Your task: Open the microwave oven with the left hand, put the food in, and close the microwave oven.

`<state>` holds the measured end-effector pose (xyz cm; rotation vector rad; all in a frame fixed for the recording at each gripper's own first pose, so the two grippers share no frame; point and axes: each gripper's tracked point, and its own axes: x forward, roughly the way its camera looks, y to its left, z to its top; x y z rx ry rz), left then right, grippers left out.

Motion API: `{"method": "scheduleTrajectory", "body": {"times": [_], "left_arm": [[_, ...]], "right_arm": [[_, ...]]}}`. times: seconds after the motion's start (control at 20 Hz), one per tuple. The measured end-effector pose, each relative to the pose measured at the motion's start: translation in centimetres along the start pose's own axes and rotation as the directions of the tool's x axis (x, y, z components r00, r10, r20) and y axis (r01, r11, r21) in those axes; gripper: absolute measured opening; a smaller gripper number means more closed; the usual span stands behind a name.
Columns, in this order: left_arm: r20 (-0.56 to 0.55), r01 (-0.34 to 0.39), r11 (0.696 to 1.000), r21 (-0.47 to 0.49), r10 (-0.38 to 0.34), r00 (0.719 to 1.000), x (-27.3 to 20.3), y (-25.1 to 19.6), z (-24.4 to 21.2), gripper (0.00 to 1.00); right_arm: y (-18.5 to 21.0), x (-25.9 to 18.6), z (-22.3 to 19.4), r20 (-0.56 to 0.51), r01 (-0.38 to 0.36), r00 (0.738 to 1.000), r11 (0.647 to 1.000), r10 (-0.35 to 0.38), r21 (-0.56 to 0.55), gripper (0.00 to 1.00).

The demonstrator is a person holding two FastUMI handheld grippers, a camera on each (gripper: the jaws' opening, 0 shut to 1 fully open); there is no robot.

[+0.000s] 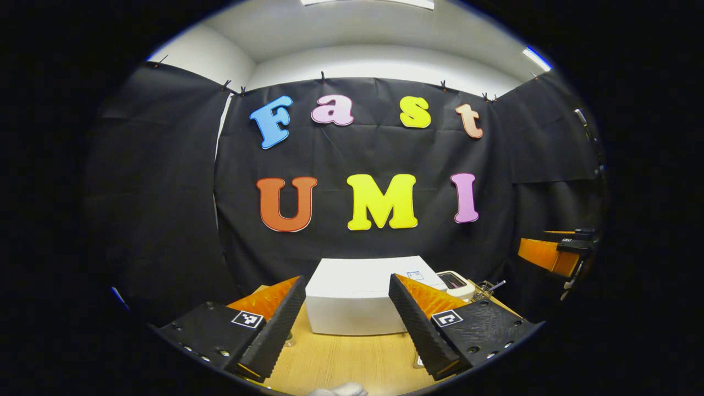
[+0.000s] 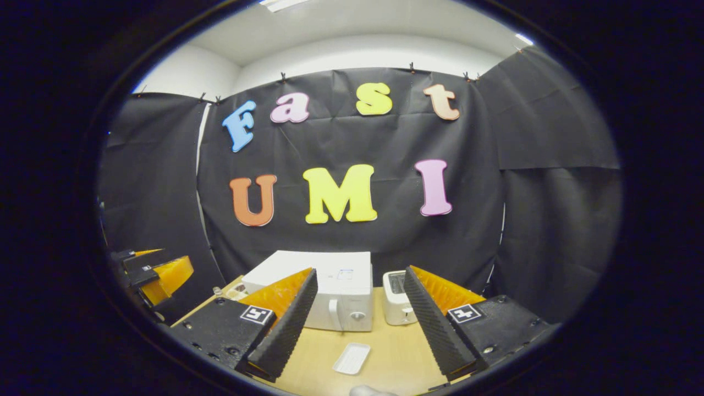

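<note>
Black cloth on three sides, white ceiling with strip lights above, and a pale wooden surface (image 2: pixel 385 352) below. Stands well back on that surface: white microwave oven (image 2: pixel 324 297), door shut, handle and dial on its right front in the right gripper view. Beside it, just to the right, a white toaster (image 2: pixel 397 300). Closer in lies a small white tray (image 2: pixel 352 358), flat and apart from both appliances; probably the food's dish, though too small to tell what it carries.

Left hand-held gripper (image 1: pixel 347 324) hovers spread wide with nothing between the fingers, aimed at the microwave oven (image 1: pixel 357 297). Right hand-held gripper (image 2: pixel 357 330) likewise wide and empty, held above the tray.

Judged as the very start: door not yet opened, food not yet picked up. Calls next for bringing the left hand-held gripper forward to the door handle, closing on it and swinging the door out on its hinge, while keeping the right one clear.
</note>
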<state>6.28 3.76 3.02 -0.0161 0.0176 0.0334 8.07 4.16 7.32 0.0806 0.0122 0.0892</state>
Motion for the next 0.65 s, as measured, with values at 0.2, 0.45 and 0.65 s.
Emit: {"method": "scheduleTrajectory", "body": {"times": [0.2,0.45,0.65], "left_arm": [[0.032,0.0,1.0,0.024,-0.001,0.999,-0.4,0.5,1.3,0.95],[0.032,0.019,1.0,0.012,-0.019,0.999,-0.6,0.3,2.0,0.95],[0.045,0.022,0.999,0.029,-0.023,0.999,-1.1,0.6,2.6,0.95]], "right_arm": [[0.2,-0.5,0.4,0.001,0.009,1.0,1.0,-0.009,-0.012,1.0],[1.0,-0.8,1.1,0.009,0.006,1.0,1.0,-0.006,-0.001,1.0],[1.4,-1.3,1.4,0.013,0.002,1.0,1.0,-0.002,-0.016,1.0]]}}
